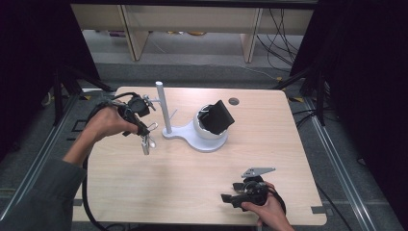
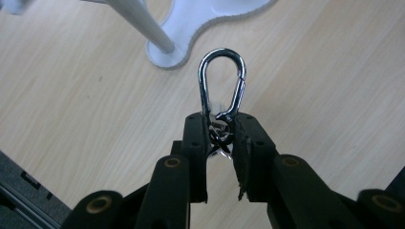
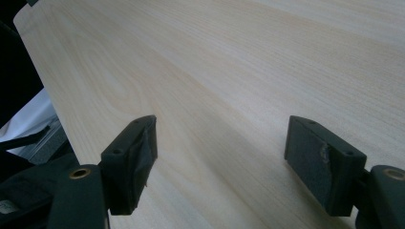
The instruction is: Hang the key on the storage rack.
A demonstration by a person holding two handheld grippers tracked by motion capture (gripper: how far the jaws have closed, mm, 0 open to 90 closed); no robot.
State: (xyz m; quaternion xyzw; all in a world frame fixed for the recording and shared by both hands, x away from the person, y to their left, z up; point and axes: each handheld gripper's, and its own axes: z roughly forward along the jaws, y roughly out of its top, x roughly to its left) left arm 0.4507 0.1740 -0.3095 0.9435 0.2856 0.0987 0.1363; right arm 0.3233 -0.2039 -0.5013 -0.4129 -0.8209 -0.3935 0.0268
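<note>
A silver carabiner [image 2: 222,81] sticks out from between the jaws of my left gripper [image 2: 221,126], which is shut on its lower end, where a small ring hangs. In the high view that left gripper [image 1: 143,131] is held above the table's left side, and the carabiner [image 1: 147,142] dangles beside a white stand's pole [image 1: 162,107]. The stand's base [image 2: 191,24] lies just beyond the carabiner. My right gripper [image 1: 227,197] rests near the front right edge. Its jaws [image 3: 222,143] stand wide open over bare wood with nothing between them.
The stand's white base carries a white bowl [image 1: 208,134] with a black box-like thing [image 1: 217,117] tilted in it. A round cable hole [image 1: 234,101] sits near the table's far edge. Wooden furniture legs and cables lie on the floor beyond.
</note>
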